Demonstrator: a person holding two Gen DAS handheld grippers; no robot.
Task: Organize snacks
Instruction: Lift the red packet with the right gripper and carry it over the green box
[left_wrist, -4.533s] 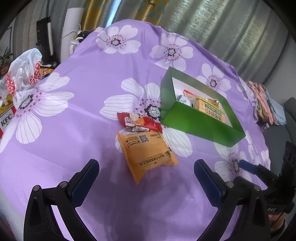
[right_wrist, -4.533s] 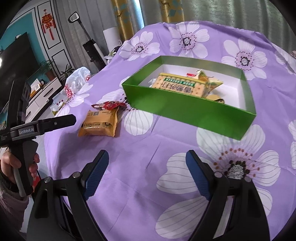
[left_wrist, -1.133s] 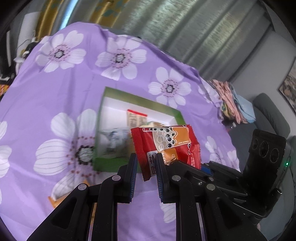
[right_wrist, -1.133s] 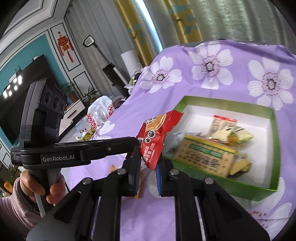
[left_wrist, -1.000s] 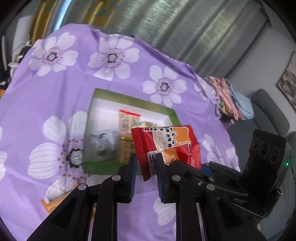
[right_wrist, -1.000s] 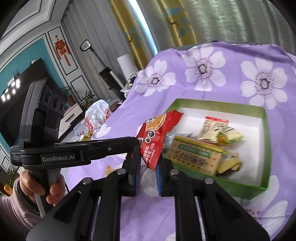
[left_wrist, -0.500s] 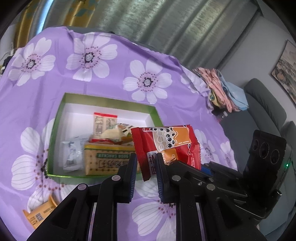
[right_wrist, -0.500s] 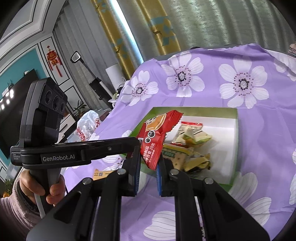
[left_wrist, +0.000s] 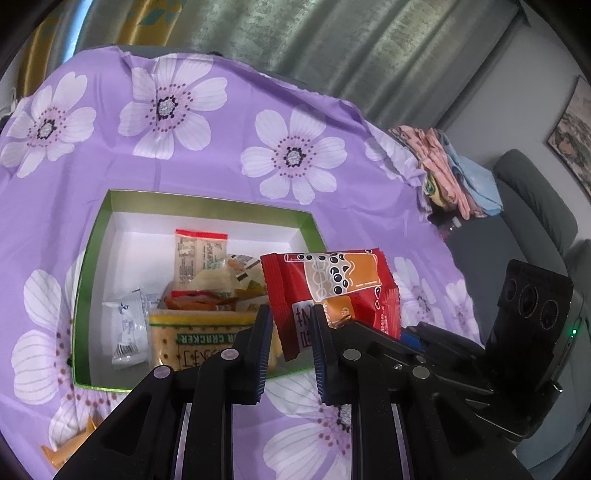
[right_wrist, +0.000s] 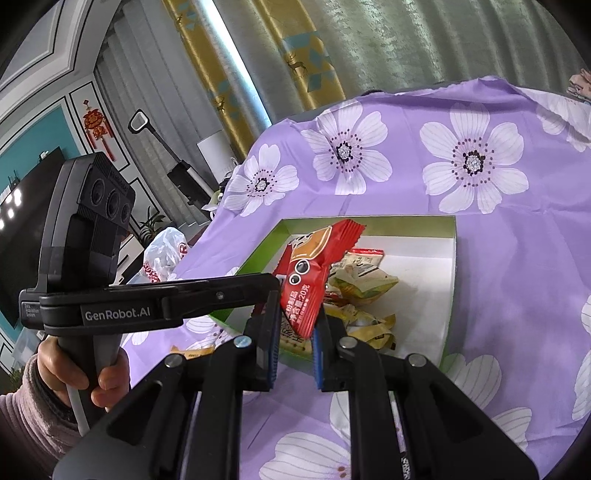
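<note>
While packets crowd the green box (left_wrist: 85, 266), folded cloths (left_wrist: 448, 166) lie apart.

Two grippers (left_wrist: 288, 332) (right_wrist: 293, 332), one red snack packet (left_wrist: 328, 284), one green box (left_wrist: 83, 295), one orange packet (left_wrist: 62, 452)

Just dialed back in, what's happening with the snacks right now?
A person is holding one red packet with both grippers at once: the left gripper and the right gripper are each shut on it, holding it up over the green box. The box already holds several snacks, including a cracker pack. One orange packet lies on the tablecloth outside the box.
</note>
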